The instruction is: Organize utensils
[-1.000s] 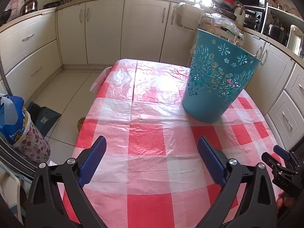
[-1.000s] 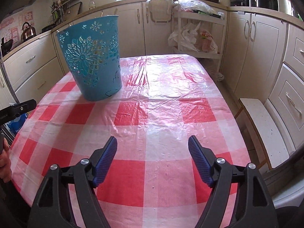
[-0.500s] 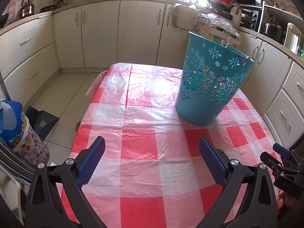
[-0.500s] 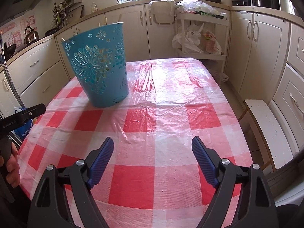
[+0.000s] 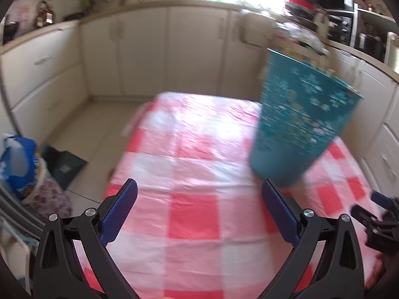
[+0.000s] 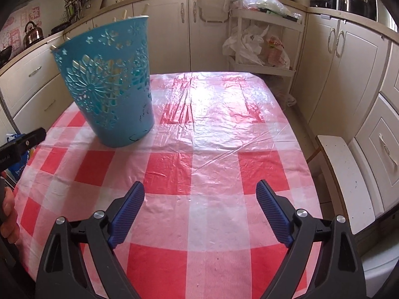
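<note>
The jaws of the right gripper [image 6: 199,209] are seen spread wide and opening further, with nothing between them but checked cloth. The jaws of the left gripper [image 5: 198,210] are likewise spread and empty; that view is blurred.

From the right gripper, the blue basket [image 6: 109,84] is found ahead and to the left, well apart. From the left gripper it is found ahead and to the right, its base just beyond the right jaw tip, so the left gripper is judged the nearer. The basket stands upright on the counter [image 6: 224,129], widening toward its rim, and pale utensil handles [image 6: 124,14] are seen poking above that rim, their long axes roughly upright and leaning outward. Any pull is judged to have to go upward along them.

One basket is counted, and one counter. Around three or four handle tips are made out; the full number inside cannot be told through the pierced wall. No utensils are seen lying loose beside the basket.
</note>
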The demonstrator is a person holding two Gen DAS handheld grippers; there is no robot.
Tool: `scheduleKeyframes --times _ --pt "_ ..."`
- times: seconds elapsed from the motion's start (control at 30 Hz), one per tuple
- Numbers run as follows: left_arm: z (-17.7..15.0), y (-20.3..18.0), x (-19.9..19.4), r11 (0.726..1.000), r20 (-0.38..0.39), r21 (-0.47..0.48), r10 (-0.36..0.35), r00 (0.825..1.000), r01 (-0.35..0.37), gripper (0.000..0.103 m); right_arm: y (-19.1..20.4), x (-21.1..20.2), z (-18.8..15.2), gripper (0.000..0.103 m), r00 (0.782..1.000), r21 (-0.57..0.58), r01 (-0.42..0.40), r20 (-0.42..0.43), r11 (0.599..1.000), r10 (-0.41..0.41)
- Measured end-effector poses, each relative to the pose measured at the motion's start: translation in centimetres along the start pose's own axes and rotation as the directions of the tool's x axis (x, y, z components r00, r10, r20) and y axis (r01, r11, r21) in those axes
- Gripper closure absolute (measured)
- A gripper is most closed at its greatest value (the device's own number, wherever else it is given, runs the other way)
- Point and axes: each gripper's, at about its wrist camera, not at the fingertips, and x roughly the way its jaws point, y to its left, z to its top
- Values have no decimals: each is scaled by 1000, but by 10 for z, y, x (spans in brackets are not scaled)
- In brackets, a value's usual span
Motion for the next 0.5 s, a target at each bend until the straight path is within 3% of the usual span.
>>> scheduleKeyframes --times 0.1,0.17,0.3,0.5 --pt "3 -3 2 999 -7 42 4 1000 -4 8 -2 7 -4 16 1000 15 -3 -21 1000 4" --pt "3 -10 -4 993 33 106 43 999 -46 8 -2 4 -5 16 1000 14 -5 -7 1000 5" --pt "3 -13 -10 995 27 101 -4 1000 1 8 -2 -4 -9 15 1000 18 -14 6 1000 14" --pt "-3 -15 3 996 -105 68 -52 993 59 8 -7 -13 -13 12 999 44 -20 39 999 18"
